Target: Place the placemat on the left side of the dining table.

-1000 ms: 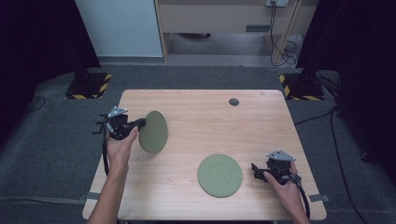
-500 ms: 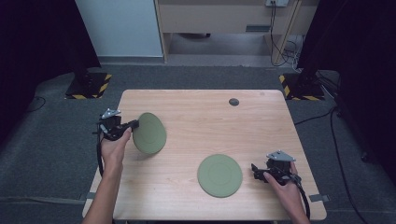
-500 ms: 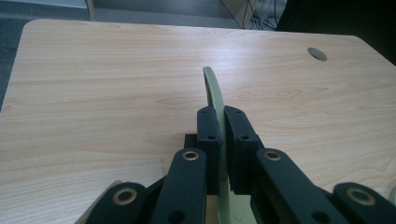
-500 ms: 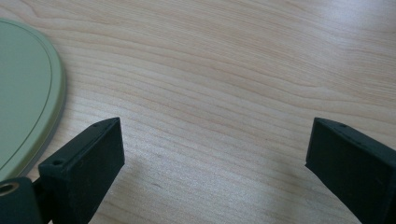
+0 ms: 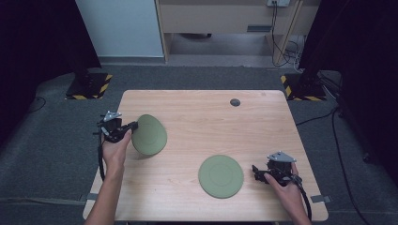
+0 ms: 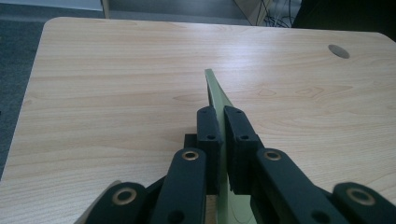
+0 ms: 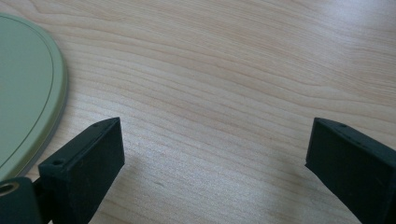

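**Tilted plate in left gripper, second plate flat near right**

We have the left gripper (image 5: 133,125) pinched tight on the rim of one green plate (image 5: 149,134), which hangs tilted above the left part of the table (image 5: 197,117); in the left gripper view the plate (image 6: 215,95) shows edge-on between the two pads, with no gap on either side. The right gripper (image 5: 256,172) rests near the front right corner, jaws spread wide and holding nothing. The flat plate (image 5: 220,176) lies just beside it, its rim (image 7: 28,102) visible in the right gripper view.

Judgement on the step: we read this as carrying the held plate toward the flat one. To do it well we should level the plate before lowering, keep the pinch firm since only a narrow strip of rim is held, and centre it over the flat plate so that the rims line up. The right gripper should stay clear of the landing spot.

Hard to make out: how deep the rim sits in the pads, as the jaws cover it. We cannot tell whether the plate's lower edge touches the wood. A small dark disc (image 5: 235,102) near the far edge is too small to identify.
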`<action>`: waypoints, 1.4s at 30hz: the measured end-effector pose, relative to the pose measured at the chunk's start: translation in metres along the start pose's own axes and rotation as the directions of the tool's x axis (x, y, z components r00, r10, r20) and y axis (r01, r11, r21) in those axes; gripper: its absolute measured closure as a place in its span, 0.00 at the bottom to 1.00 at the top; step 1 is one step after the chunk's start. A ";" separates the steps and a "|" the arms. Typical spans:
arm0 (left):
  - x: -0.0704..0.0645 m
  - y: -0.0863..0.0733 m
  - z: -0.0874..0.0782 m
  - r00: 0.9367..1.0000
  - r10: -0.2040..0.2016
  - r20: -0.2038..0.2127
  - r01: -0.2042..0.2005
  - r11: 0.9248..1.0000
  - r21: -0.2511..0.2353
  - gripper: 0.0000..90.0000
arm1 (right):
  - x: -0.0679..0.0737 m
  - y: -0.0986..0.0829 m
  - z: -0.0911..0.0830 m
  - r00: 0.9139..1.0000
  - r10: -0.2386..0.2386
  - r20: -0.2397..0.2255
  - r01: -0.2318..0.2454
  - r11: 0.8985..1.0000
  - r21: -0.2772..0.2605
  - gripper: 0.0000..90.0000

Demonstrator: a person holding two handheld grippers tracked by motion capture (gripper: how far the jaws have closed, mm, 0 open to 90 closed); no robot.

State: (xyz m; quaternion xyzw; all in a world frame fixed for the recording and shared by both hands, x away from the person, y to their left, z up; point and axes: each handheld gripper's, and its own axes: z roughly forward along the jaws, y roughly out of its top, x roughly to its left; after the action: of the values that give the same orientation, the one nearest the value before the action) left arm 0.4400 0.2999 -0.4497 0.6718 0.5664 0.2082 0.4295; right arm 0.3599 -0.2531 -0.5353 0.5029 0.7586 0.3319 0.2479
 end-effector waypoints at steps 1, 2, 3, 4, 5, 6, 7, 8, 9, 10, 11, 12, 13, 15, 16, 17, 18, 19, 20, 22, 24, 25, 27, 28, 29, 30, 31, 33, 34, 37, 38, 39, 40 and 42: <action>0.000 0.000 0.001 1.000 0.002 -0.001 -0.002 1.000 0.005 0.95 | 0.000 0.000 0.000 1.000 -0.001 0.000 0.001 1.000 0.000 0.05; 0.000 0.000 0.001 1.000 0.004 -0.002 -0.004 1.000 0.006 0.95 | 0.000 0.000 0.000 1.000 -0.001 0.000 0.001 1.000 -0.001 0.05; 0.000 -0.001 0.002 1.000 0.005 -0.002 -0.005 1.000 0.007 0.95 | 0.000 0.000 0.000 1.000 -0.001 0.000 0.001 1.000 0.000 0.05; 0.000 -0.001 0.002 1.000 0.008 -0.004 -0.008 1.000 0.009 0.95 | -0.001 0.000 0.000 1.000 -0.002 -0.001 0.002 1.000 0.001 0.05; 0.001 -0.001 0.002 1.000 0.010 -0.006 -0.010 1.000 0.011 0.95 | 0.000 0.000 0.000 1.000 -0.003 -0.001 0.003 1.000 0.001 0.05; 0.001 -0.001 0.003 1.000 0.011 -0.008 -0.011 1.000 0.013 0.95 | 0.000 0.000 0.001 1.000 -0.004 -0.001 0.004 1.000 0.001 0.05; 0.001 -0.002 0.003 1.000 0.012 -0.010 -0.011 1.000 0.013 0.95 | 0.000 0.000 0.001 1.000 -0.004 -0.001 0.004 1.000 0.001 0.05; 0.002 -0.002 0.003 1.000 0.011 -0.012 -0.011 1.000 0.015 0.95 | 0.000 0.000 0.000 1.000 -0.003 -0.002 0.003 1.000 0.000 0.05; 0.003 -0.002 0.003 1.000 0.011 -0.013 -0.011 1.000 0.018 0.95 | 0.000 0.000 0.000 1.000 -0.002 -0.002 0.002 1.000 0.000 0.05; 0.003 -0.003 0.004 1.000 0.011 -0.015 -0.011 1.000 0.019 0.95 | 0.000 0.000 0.000 1.000 -0.003 -0.002 0.003 1.000 0.000 0.05; 0.004 -0.003 0.004 1.000 0.013 -0.019 -0.013 1.000 0.024 0.95 | 0.000 0.000 0.000 1.000 -0.003 -0.001 0.003 1.000 0.000 0.05; 0.005 -0.004 0.005 0.999 0.020 -0.026 -0.019 0.999 0.029 0.95 | 0.000 0.000 0.000 1.000 -0.002 -0.001 0.002 1.000 0.001 0.05; 0.005 -0.005 0.007 0.999 0.031 -0.035 -0.030 0.999 0.038 0.95 | 0.000 0.000 0.000 1.000 -0.002 -0.002 0.002 1.000 0.001 0.05; 0.006 -0.006 0.009 0.999 0.031 -0.040 -0.029 0.999 0.043 0.95 | 0.000 0.000 0.000 1.000 0.003 -0.003 -0.003 1.000 0.001 0.05; 0.007 -0.006 0.010 0.999 0.030 -0.043 -0.028 0.999 0.044 0.95 | 0.000 0.000 -0.001 1.000 0.001 -0.004 -0.001 1.000 0.000 0.05; 0.008 -0.006 0.011 0.999 0.028 -0.043 -0.026 0.999 0.047 0.95 | -0.001 0.000 -0.001 1.000 0.003 -0.003 -0.003 1.000 -0.002 0.05; 0.009 -0.006 0.011 0.999 0.026 -0.044 -0.024 0.999 0.047 0.95 | -0.001 0.000 -0.001 1.000 0.007 -0.002 -0.007 1.000 -0.002 0.05; 0.010 -0.007 0.012 0.999 0.024 -0.046 -0.021 0.999 0.048 0.95 | -0.001 0.000 -0.001 1.000 0.007 -0.001 -0.007 1.000 -0.001 0.05; 0.011 -0.008 0.012 0.999 0.018 -0.049 -0.016 0.999 0.045 0.95 | -0.001 0.000 -0.001 1.000 0.007 -0.002 -0.007 1.000 0.002 0.05; 0.014 -0.010 0.013 0.999 0.009 -0.050 -0.007 0.999 0.046 0.95 | -0.001 0.000 0.000 1.000 0.003 -0.003 -0.003 1.000 0.004 0.05; 0.017 -0.014 0.014 0.998 0.000 -0.058 0.003 0.999 0.048 0.95 | -0.001 0.000 0.000 1.000 -0.003 -0.003 0.003 1.000 0.003 0.05; 0.019 -0.016 0.014 0.998 0.000 -0.059 0.003 0.999 0.053 0.95 | 0.000 0.000 0.000 1.000 -0.001 -0.004 0.001 1.000 0.004 0.05; 0.021 -0.019 0.016 0.998 -0.005 -0.063 0.008 0.998 0.057 0.95 | 0.000 -0.001 0.000 1.000 -0.003 -0.004 0.003 1.000 0.005 0.05; 0.022 -0.020 0.017 0.998 -0.006 -0.065 0.010 0.998 0.061 0.95 | 0.000 -0.001 0.000 1.000 -0.002 -0.004 0.002 1.000 0.007 0.05; 0.023 -0.021 0.018 0.998 -0.007 -0.066 0.012 0.998 0.062 0.95 | 0.000 -0.001 0.000 1.000 -0.003 -0.004 0.003 1.000 0.007 0.05; 0.024 -0.021 0.019 0.998 -0.010 -0.065 0.014 0.998 0.063 0.95 | 0.001 -0.001 0.001 1.000 -0.002 -0.004 0.002 1.000 0.008 0.05; 0.025 -0.021 0.020 0.998 -0.012 -0.064 0.016 0.998 0.064 0.95 | 0.001 -0.001 0.001 1.000 -0.004 -0.004 0.004 1.000 0.009 0.05; 0.027 -0.022 0.021 0.998 -0.011 -0.065 0.015 0.998 0.068 0.94 | 0.001 -0.001 0.001 1.000 -0.006 -0.004 0.006 1.000 0.014 0.05; 0.029 -0.022 0.023 0.998 -0.011 -0.066 0.016 0.997 0.072 0.94 | 0.001 -0.001 0.001 1.000 -0.004 -0.006 0.004 1.000 0.016 0.05; 0.033 -0.024 0.026 0.997 -0.018 -0.071 0.023 0.996 0.083 0.93 | 0.001 -0.001 0.002 1.000 0.000 -0.007 0.000 1.000 0.018 0.05; 0.035 -0.025 0.028 0.997 -0.022 -0.071 0.028 0.996 0.085 0.93 | 0.001 -0.001 0.002 1.000 0.003 -0.007 -0.003 1.000 0.019 0.05; 0.036 -0.026 0.029 0.997 -0.019 -0.073 0.026 0.996 0.091 0.93 | 0.000 -0.001 0.002 1.000 0.005 -0.008 -0.005 1.000 0.020 0.05; 0.037 -0.027 0.030 0.997 -0.019 -0.076 0.026 0.995 0.092 0.93 | 0.000 -0.001 0.002 1.000 0.004 -0.008 -0.004 1.000 0.020 0.05; 0.038 -0.028 0.030 0.997 -0.020 -0.076 0.028 0.995 0.095 0.92 | 0.001 -0.001 0.002 1.000 0.003 -0.007 -0.003 1.000 0.025 0.05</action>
State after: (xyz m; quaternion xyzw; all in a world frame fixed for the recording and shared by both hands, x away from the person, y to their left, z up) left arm 0.4570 0.3252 -0.4966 0.6766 0.5995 0.2005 0.3777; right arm 0.3607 -0.2523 -0.5373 0.5059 0.7628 0.3245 0.2385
